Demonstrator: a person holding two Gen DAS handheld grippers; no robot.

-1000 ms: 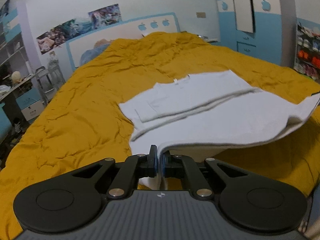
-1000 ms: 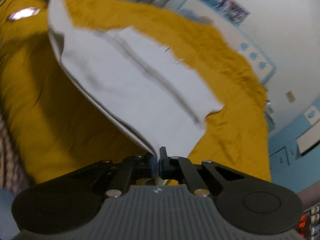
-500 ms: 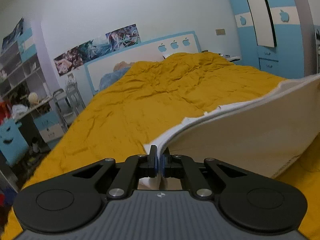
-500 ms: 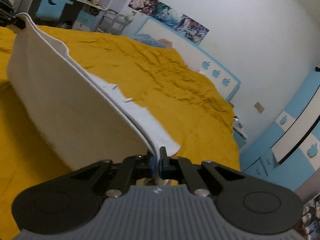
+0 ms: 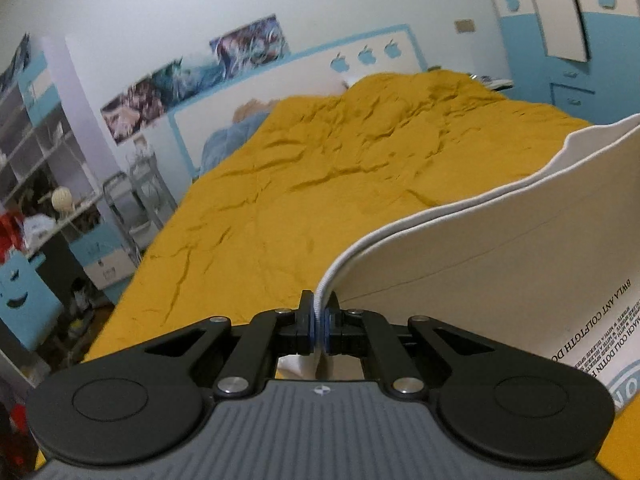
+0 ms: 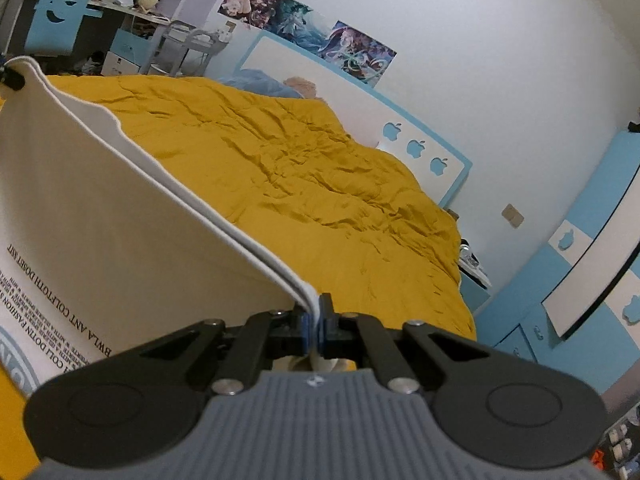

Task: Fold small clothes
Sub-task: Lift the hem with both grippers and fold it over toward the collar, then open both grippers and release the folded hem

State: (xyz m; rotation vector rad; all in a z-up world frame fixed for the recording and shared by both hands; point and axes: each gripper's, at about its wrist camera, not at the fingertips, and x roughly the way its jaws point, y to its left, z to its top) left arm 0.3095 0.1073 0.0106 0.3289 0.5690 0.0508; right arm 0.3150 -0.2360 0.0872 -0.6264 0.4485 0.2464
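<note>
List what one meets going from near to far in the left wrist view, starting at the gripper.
Left gripper, shut on the edge of the white shirt → yellow bedspread → white headboard with blue apples → posters on the wall.

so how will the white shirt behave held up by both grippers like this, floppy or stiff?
Likely floppy: the shirt sags in a curve between the left gripper and right gripper. Probably light, since thin pinches at the edge seem to carry it. Its stacked layers may slide apart when it is laid on the bedspread.
</note>
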